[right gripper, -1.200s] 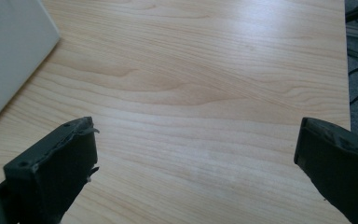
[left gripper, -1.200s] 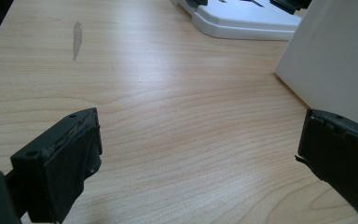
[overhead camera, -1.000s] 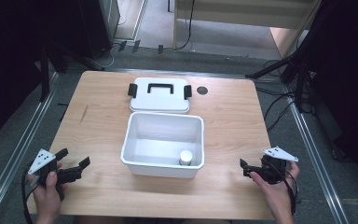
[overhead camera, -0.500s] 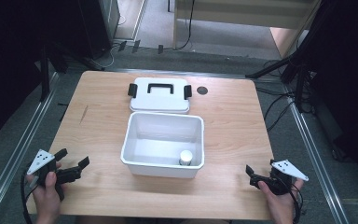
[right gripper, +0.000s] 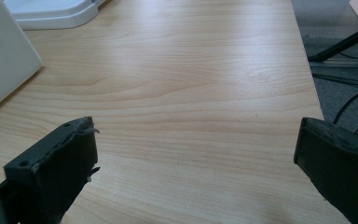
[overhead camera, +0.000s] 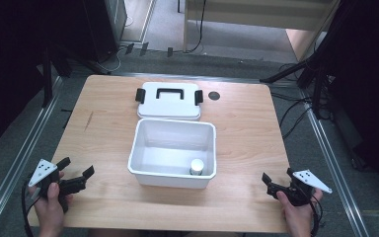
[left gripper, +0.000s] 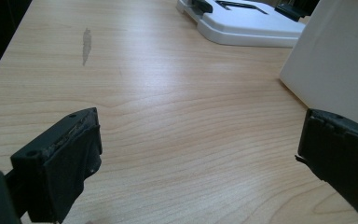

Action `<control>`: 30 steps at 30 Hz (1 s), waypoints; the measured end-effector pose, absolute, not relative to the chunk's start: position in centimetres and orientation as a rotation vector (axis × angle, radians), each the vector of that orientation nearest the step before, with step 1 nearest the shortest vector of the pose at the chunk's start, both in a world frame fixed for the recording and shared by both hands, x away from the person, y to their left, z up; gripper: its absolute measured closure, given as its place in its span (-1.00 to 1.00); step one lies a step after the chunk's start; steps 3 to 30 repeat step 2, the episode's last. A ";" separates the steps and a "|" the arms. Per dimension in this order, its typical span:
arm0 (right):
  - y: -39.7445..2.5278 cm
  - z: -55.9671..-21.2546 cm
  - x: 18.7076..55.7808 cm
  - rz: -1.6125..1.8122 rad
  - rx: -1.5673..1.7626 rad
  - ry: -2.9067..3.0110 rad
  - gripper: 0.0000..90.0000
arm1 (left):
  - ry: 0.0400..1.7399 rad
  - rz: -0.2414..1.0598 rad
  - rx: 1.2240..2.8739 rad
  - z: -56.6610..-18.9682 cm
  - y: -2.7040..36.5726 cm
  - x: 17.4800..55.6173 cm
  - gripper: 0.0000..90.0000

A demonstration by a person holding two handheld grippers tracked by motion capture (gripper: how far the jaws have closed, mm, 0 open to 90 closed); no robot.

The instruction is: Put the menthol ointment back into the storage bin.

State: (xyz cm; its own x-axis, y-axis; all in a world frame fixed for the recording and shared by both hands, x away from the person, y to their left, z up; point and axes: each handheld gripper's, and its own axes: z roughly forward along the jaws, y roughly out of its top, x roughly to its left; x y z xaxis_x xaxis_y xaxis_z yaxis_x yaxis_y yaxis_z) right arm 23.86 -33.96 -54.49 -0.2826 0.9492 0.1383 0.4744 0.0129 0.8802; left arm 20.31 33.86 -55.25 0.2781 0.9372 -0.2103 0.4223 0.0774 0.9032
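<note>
from the high view, a wooden table (overhead camera: 246,128) carries a white open bin (overhead camera: 172,153) right at its middle, and inside it, down in the near right corner, stands a small white cylinder with a pale top (overhead camera: 197,167). just behind the bin, touching or nearly touching its far rim, lies the white lid (overhead camera: 169,101) with its black handle up and a black clip at each end. a small dark round spot (overhead camera: 214,95) sits on the table just to the right of the lid. at the near left corner the person's left hand (overhead camera: 49,202) holds the left gripper (overhead camera: 75,171), grey plate on top, jaws spread apart and holding nothing, pointing toward the bin but well apart from it. at the near right corner the right hand (overhead camera: 298,217) holds the right gripper (overhead camera: 277,179), jaws also parted and empty, low over the table edge

over to the left gripper view: the left gripper (left gripper: 200,154) shows two black jaws standing wide apart over bare wood, the bin wall (left gripper: 335,56) rising at the right, the lid (left gripper: 247,21) lying farther back, and a grey smudge (left gripper: 86,44) on the wood at the left

now the right gripper view: the right gripper (right gripper: 196,158) has its jaws wide open too, nothing between them but wood grain, a corner of the bin (right gripper: 4,60) at the left, the lid's edge (right gripper: 56,14) beyond it, and cables (right gripper: 349,65) on the floor past the table's right edge
</note>
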 end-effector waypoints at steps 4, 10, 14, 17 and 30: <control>-33.8 -54.5 23.8 1.201 1.451 1.803 -1.00 | 1.311 0.629 1.524 -55.3 33.9 20.3 -0.99; -33.8 -54.5 23.8 1.201 1.451 1.803 -1.00 | 1.311 0.629 1.524 -55.3 33.9 20.3 -0.99; -33.8 -54.5 23.8 1.201 1.451 1.803 -1.00 | 1.311 0.629 1.524 -55.3 33.9 20.3 -0.99; -33.8 -54.5 23.8 1.201 1.451 1.803 -1.00 | 1.311 0.629 1.524 -55.3 33.9 20.3 -0.99; -33.8 -54.5 23.8 1.201 1.451 1.803 -1.00 | 1.311 0.629 1.524 -55.3 33.9 20.3 -0.99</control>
